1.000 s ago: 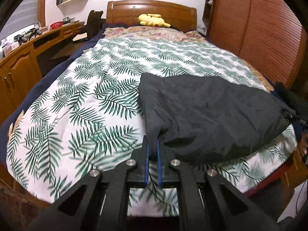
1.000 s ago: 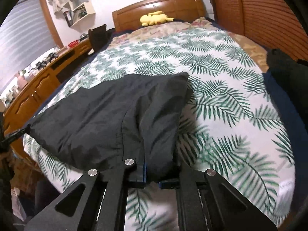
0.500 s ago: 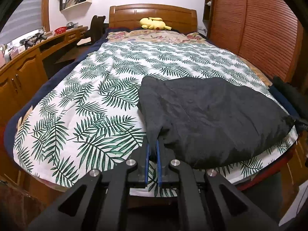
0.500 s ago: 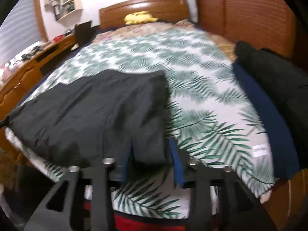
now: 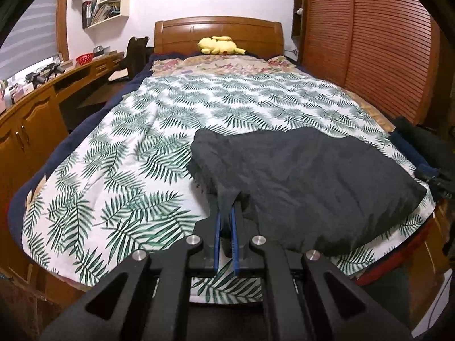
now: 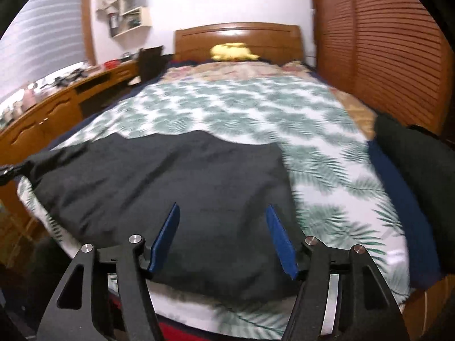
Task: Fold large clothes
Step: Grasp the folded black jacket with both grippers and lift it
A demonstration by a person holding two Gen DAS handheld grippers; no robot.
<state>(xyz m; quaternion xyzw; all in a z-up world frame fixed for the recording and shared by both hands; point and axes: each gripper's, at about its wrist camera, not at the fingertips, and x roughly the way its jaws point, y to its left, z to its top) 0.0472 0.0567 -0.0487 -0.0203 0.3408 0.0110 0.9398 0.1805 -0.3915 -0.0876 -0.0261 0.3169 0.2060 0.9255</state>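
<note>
**A:** Bedroom, and your work surface is the bed with the palm-leaf print cover [image 5: 136, 153]. Nearest you, your left gripper [image 5: 224, 213] has its jaws pressed together, pinching a corner of the black fabric garment [image 5: 298, 176]. Your right gripper [image 6: 221, 221] is opening, its blue pads [image 6: 167, 236] apart above the cloth, gripping nothing.

**B:** How far along are you?

**A:** I'd judge midway. You've got the garment lying fairly flat along the foot edge, seemingly doubled once; further folds likely remain.

**B:** Count?

**A:** One garment in work, two grippers. Further right, one dark pile [image 6: 421, 164] that I can't identify. Farthest, one yellow plush toy [image 5: 220, 46] by the wooden headboard [image 5: 219, 27].
</note>
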